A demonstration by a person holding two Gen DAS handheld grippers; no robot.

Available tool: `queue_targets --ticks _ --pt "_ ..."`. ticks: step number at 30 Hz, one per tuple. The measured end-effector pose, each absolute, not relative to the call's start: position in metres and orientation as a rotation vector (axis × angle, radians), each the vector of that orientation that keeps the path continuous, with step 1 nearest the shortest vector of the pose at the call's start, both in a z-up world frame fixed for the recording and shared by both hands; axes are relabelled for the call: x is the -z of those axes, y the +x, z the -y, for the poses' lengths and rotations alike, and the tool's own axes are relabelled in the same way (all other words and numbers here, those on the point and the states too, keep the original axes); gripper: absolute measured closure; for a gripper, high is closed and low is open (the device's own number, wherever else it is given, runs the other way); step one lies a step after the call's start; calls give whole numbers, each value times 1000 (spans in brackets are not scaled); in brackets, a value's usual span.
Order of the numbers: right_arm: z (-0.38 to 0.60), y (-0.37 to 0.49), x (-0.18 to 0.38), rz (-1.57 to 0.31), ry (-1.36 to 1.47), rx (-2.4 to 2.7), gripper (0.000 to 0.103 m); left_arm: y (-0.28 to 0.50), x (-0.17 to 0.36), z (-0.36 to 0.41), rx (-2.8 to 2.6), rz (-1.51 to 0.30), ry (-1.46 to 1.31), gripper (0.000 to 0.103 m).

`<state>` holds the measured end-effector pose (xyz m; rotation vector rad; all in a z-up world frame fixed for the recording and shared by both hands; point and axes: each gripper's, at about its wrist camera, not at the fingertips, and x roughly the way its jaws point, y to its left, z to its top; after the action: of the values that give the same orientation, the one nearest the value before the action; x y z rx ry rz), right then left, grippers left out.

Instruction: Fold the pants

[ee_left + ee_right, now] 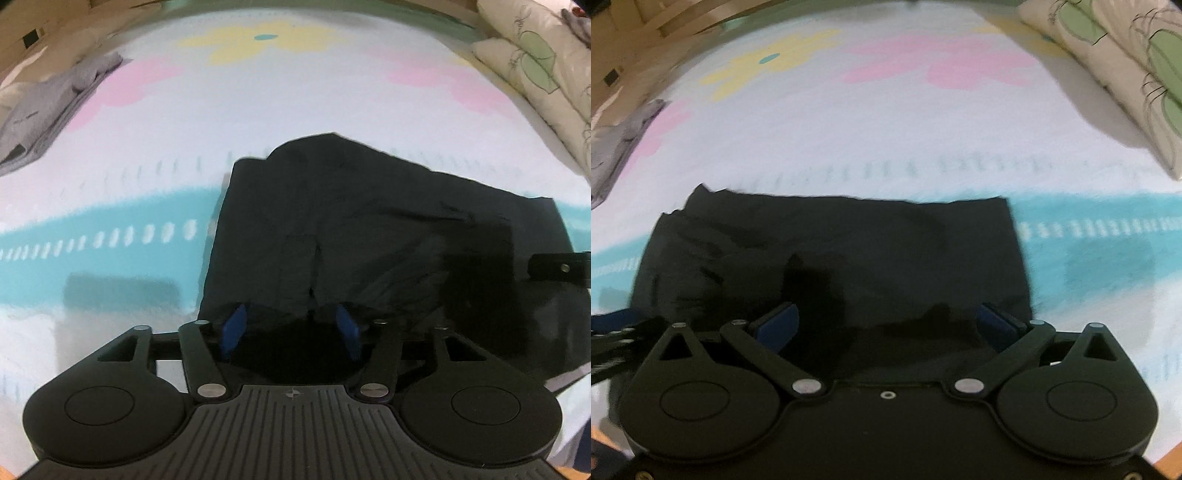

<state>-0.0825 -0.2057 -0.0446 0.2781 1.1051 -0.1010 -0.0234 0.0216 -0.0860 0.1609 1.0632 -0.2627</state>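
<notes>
1. The left wrist view shows a seam or pocket edge on the black pants (369, 236) and the tip of the right claw entering at 3 o'clock; the right wrist view shows the pants (849, 258) as a plain dark rectangle with a straight far edge, and part of the left claw at 9 o'clock.
2. The pants lie folded on the bed (295, 110), across its teal stripe, a floral sheet under them. Folded grey clothes (48, 110) sit at 10 o'clock, well apart; pillows (535, 74) lie at 2 o'clock.
3. The left claw (291, 328) hangs low over the near edge of the pants, its blue pads moderately apart with dark cloth between them; whether they pinch it I cannot tell.
4. The right claw (886, 325) is spread wide over the near edge, pads on either side of the cloth, gripping nothing.
5. Both views are motion-blurred; the fabric's folds merge into black, and the near hem is hidden behind the claw bodies.
</notes>
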Motion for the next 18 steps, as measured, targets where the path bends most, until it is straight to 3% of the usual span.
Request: queue_targets --ticks 3,9,11,14,18 --pt "203 -82 46 -1119 323 55 1 -21 87 -25 252 -1057 153 36" --pt "207 -80 52 -1145 494 -37 1 -23 88 -29 254 -1046 146 31" --pt "208 -78 56 -1168 565 -63 4 -24 87 -28 255 -1044 150 30" --pt "208 -75 66 -1214 627 -80 17 -22 88 -28 256 -1049 146 30" --pt "201 -72 71 -1231 603 -82 16 -21 88 -27 253 -1054 147 30"
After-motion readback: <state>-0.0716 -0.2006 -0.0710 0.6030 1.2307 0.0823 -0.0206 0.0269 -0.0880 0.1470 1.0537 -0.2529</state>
